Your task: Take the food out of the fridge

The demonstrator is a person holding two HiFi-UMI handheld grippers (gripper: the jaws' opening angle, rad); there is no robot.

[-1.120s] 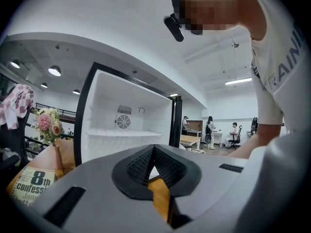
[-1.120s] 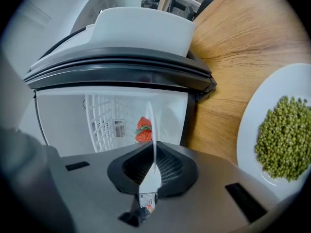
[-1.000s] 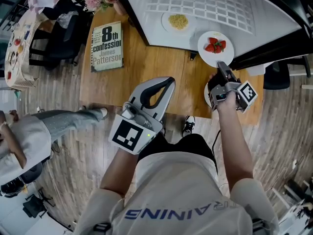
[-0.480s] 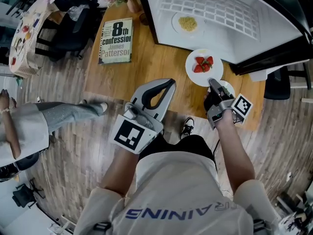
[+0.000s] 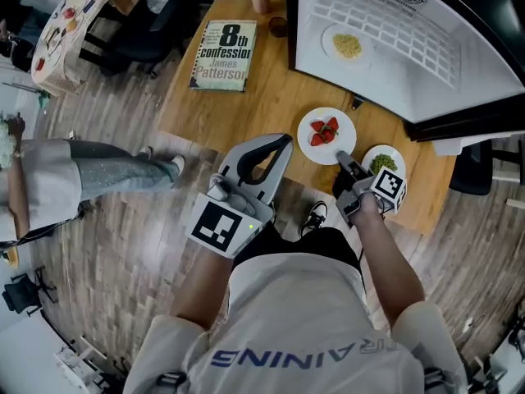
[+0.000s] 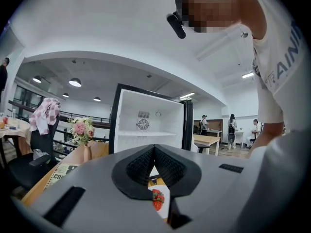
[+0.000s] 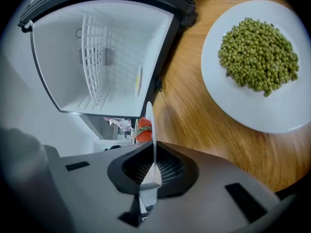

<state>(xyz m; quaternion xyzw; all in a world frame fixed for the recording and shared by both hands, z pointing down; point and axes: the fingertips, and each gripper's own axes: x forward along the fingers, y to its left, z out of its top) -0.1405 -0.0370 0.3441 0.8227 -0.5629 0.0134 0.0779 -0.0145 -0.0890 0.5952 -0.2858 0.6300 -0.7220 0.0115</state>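
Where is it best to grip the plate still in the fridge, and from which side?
The plate: pinch its thin rim nearest the fridge's open front, coming in level; it lies flat on the wire shelf, food in the middle.

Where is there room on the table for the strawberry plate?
The bare wood between the book and the strawberry plate, in front of the fridge, is free. The right end is crowded: the peas plate lies there, close to the right tool.
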